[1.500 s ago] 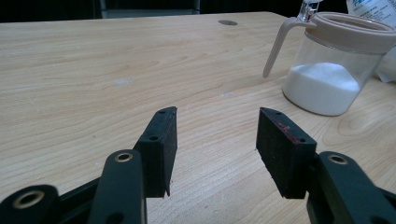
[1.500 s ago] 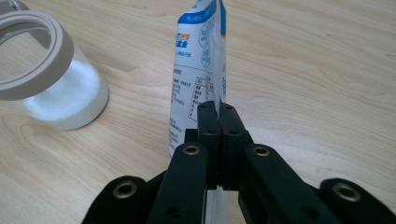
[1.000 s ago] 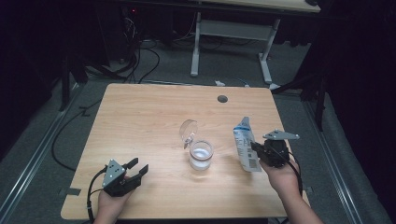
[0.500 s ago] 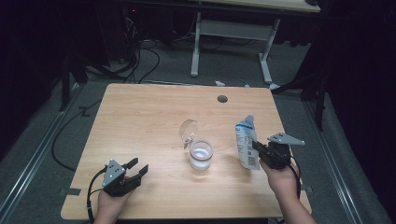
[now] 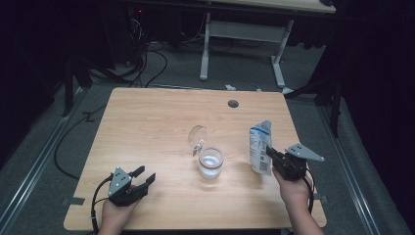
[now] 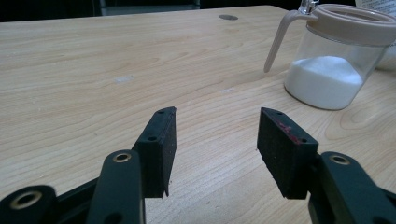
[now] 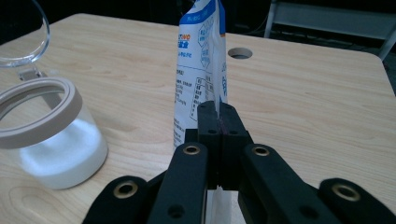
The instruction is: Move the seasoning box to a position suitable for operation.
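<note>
A clear jar [image 5: 210, 164] with a beige rim holds white powder at the table's middle; its round lid [image 5: 197, 136] is flipped up behind it. The jar [image 6: 334, 70] stands off to the right in the left gripper view, and at the left [image 7: 46, 140] in the right gripper view. My right gripper [image 5: 270, 155] is shut on the edge of a blue-and-white pouch [image 5: 261, 147], held upright to the right of the jar; the pouch [image 7: 201, 65] rises from the pinched jaws [image 7: 218, 122]. My left gripper [image 5: 144, 177] rests open near the front left, nothing between its pads [image 6: 159, 140].
The wooden table [image 5: 147, 127] has a round cable hole [image 5: 233, 104] near its far edge. Beyond it stand a white desk frame [image 5: 244, 44] and cables on the dark floor.
The right hand with the pouch has shifted slightly and the pouch now stands more upright. The left gripper has not moved.
</note>
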Demonstrator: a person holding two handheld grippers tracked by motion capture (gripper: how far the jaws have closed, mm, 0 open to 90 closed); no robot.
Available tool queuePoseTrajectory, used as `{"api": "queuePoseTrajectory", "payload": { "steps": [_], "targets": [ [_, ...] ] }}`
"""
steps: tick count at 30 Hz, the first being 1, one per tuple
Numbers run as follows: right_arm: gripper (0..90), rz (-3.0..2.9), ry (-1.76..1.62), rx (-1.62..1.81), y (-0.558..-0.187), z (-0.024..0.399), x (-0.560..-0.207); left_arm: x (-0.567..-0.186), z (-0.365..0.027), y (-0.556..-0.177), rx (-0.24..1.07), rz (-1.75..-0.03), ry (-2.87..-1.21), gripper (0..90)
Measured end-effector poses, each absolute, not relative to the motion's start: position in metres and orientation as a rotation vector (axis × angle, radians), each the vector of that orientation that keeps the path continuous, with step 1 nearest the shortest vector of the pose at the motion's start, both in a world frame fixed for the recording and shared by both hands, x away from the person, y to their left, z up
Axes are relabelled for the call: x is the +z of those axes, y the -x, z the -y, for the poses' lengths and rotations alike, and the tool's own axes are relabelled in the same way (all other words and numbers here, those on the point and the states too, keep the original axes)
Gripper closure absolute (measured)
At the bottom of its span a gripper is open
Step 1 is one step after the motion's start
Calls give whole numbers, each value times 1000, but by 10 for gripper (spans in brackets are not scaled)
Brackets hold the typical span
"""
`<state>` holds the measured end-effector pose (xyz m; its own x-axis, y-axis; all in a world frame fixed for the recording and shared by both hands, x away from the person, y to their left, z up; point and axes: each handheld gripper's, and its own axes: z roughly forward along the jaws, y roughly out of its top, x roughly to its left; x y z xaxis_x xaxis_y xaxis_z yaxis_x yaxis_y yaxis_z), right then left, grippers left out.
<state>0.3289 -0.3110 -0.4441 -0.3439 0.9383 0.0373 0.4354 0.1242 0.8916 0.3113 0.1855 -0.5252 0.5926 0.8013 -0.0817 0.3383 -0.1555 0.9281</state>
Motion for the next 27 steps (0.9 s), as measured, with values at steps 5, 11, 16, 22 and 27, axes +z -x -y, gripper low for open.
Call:
{"api": "queuePoseTrajectory", "payload": {
  "steps": [5,11,16,22,27],
  "targets": [
    [898,-1808,-1311,1223,-327,314,-450,-525,-187,-312,539,-944,-1747,475],
    [898,-1766,-1280,1268,-325,314,-459,-525,-187,-313,544,-945,-1758,474],
    [898,-1732,-1260,1298,-324,314,-465,-525,-190,-315,526,-950,-1755,476],
    [899,-1680,-1226,1315,-327,314,-473,-524,-192,-315,550,-954,-1751,469],
    [899,-1631,-1205,1355,-328,317,-482,-526,-191,-313,562,-957,-1751,460]
  ]
}}
